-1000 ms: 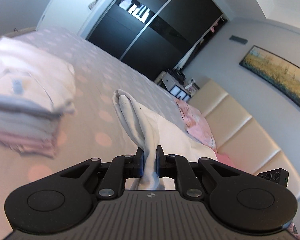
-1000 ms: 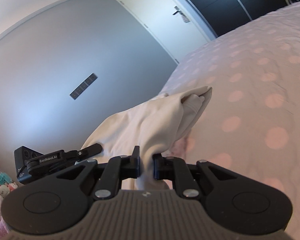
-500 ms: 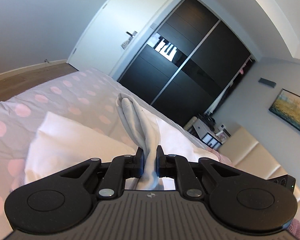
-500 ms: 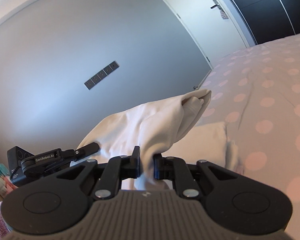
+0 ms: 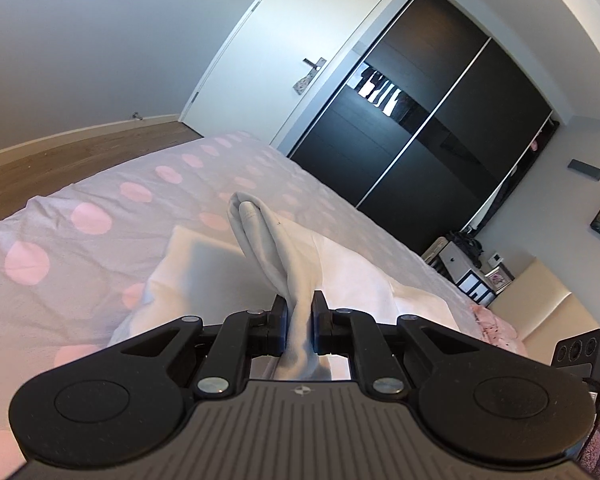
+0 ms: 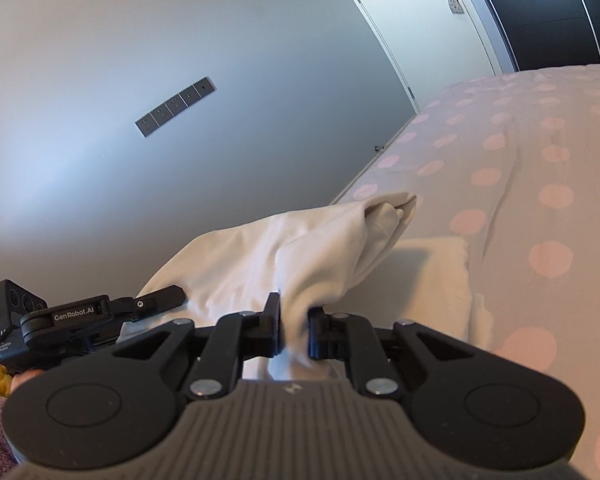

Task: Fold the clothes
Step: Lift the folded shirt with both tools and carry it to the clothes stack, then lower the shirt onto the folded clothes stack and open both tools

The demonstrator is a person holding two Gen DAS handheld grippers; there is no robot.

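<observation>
A white garment (image 5: pixel 276 248) is pinched in both grippers above the bed. My left gripper (image 5: pixel 299 322) is shut on a bunched edge that sticks up past its fingertips; more of the white garment spreads flat on the bed beneath. In the right wrist view my right gripper (image 6: pixel 294 330) is shut on another bunched part of the white garment (image 6: pixel 300 248), which drapes leftward toward the left gripper (image 6: pixel 100 312). A flat layer of the same cloth lies on the bedspread beyond the right fingertips. The right gripper's camera body (image 5: pixel 584 354) shows at the far right of the left view.
The bed has a pale bedspread (image 5: pixel 100 216) with pink dots. Wooden floor (image 5: pixel 60 160), a white door (image 5: pixel 300 48) and a dark sliding wardrobe (image 5: pixel 440 128) lie beyond. Pink clothing (image 5: pixel 496 328) lies toward the beige headboard. A grey wall (image 6: pixel 140 80) with sockets stands left of the bed.
Both grippers swept sideways across the bed with the garment still pinched. The folded stack and headboard left the left view; door, floor and the garment's flat layer came in.
</observation>
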